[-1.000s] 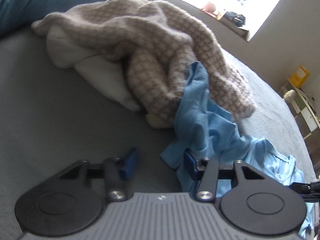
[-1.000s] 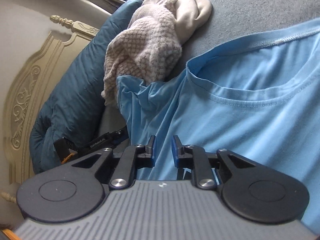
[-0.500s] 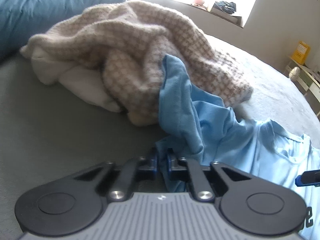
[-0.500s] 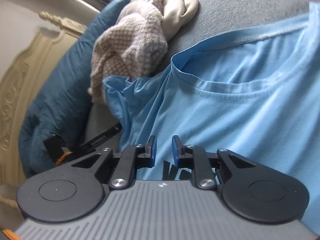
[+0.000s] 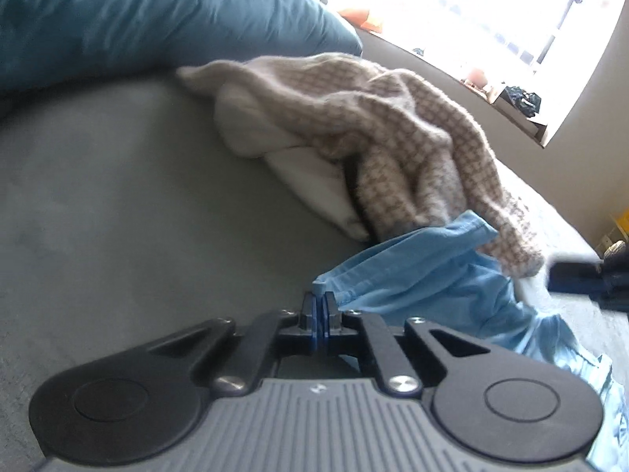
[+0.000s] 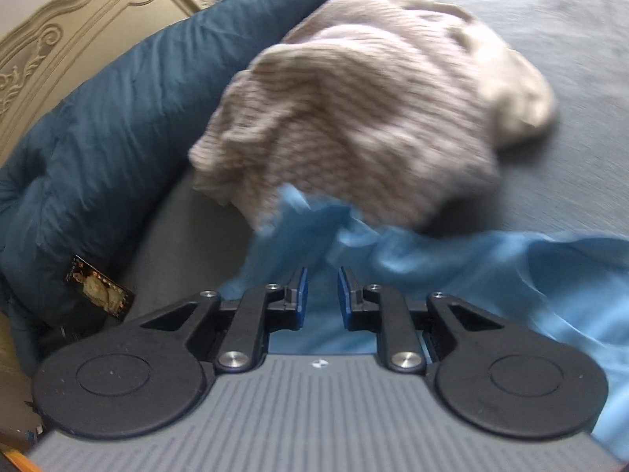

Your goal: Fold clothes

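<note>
Two grippers work a light blue shirt (image 5: 424, 271) on the grey bed (image 5: 118, 204). The left gripper (image 5: 323, 306) is clenched on a small fold of the shirt's edge; from there the cloth runs in a bunched band rightward, its far end tucked under a beige checked sweater (image 5: 412, 149). The right gripper (image 6: 320, 295) has its jaws slightly parted above the shirt (image 6: 491, 275), gripping nothing; the blurred fabric stretches to its right, the sweater (image 6: 354, 118) just ahead.
</note>
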`<state>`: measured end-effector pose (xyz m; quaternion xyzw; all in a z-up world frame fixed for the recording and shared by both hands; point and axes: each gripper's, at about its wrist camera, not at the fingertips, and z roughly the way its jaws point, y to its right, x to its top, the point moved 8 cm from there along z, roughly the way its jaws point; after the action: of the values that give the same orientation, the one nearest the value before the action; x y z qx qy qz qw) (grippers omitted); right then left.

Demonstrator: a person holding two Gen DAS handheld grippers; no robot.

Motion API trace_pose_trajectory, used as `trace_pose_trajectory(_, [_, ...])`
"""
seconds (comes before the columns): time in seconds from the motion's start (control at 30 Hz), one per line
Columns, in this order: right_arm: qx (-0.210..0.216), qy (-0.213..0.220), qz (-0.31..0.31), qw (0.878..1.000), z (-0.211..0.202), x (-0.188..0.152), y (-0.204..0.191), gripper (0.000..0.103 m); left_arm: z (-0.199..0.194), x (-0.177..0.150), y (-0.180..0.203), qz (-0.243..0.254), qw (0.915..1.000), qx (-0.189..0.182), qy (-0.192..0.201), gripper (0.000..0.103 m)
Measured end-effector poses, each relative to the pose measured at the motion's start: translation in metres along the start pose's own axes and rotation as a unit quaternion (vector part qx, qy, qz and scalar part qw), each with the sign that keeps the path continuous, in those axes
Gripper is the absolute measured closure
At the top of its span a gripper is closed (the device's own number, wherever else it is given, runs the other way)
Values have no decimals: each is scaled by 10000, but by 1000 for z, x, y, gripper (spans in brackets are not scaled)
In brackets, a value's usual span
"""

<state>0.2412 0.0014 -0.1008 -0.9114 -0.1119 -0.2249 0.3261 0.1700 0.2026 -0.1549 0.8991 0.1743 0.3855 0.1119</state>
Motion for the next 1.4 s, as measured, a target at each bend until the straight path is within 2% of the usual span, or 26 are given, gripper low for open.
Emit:
trace_pose_trajectory(0.07, [35,-46,-4,10000,20,7,-14,73,1,1,-6,-72,10000,46,-45,98])
trace_pose_trajectory(0.1, [25,-49,26,10000,29,10,-18,72,1,1,-10,-132,9999,33,-77,95])
trace_pose_trajectory(0.17, [9,-73,172,9998,44,15,-25,71,0,4,-17,-341,9993,-93,-77,74])
trace_pose_trajectory(0.27, [-62,-122,415,9990,59,20,-28,70,-7,8,-26,-384,9988,-299,99,51])
trace_pose_trajectory(0.33, [-169,-144,490,9986,64,20,-27,68,-4,11,-23,-173,9989,-433,68,42])
trace_pose_trajectory(0.47, [-382,-189,641,9970,73,22,-24,64,17,16,-1,778,9960,-428,76,40])
trace_pose_trajectory(0.6, [-588,-320,874,9939,87,23,-17,64,37,9,18,1675,9857,-139,123,47])
trace_pose_trajectory(0.7, [-696,-310,1088,9911,86,20,-11,65,39,7,20,1696,9852,-53,258,61])
trace_pose_trajectory(0.77, [-724,-261,1115,9908,80,19,-10,64,39,6,20,1629,9861,-105,301,77])
trace_pose_trajectory(0.83, [-639,-266,1229,9900,77,19,-11,64,36,7,20,1628,9858,-118,385,86])
trace_pose_trajectory(0.93, [-545,-349,1361,9886,81,18,-13,64,28,7,25,1850,9811,-118,554,90])
trace_pose_trajectory(1.0, [-548,-393,1449,9871,87,19,-12,64,19,2,31,2129,9745,-143,699,91])
trace_pose_trajectory(1.07, [-524,-445,1613,9845,93,17,-8,64,13,-3,39,2509,9643,-176,829,91])
trace_pose_trajectory(1.13, [-506,-473,1815,9810,95,14,-2,64,5,-14,50,3023,9478,-232,987,91])
trace_pose_trajectory(1.2, [-486,-486,1858,9802,96,10,0,64,-2,-26,61,3559,9276,-379,1070,91])
trace_pose_trajectory(1.27, [-518,-473,1898,9793,96,8,4,67,-7,-38,71,3992,9089,-504,1100,85])
trace_pose_trajectory(1.33, [-533,-423,1974,9780,95,7,8,74,-10,-46,76,4197,8992,-551,1107,83])
trace_pose_trajectory(1.4, [-474,-395,2100,9758,94,7,11,75,-14,-47,78,4227,8969,-528,1188,82])
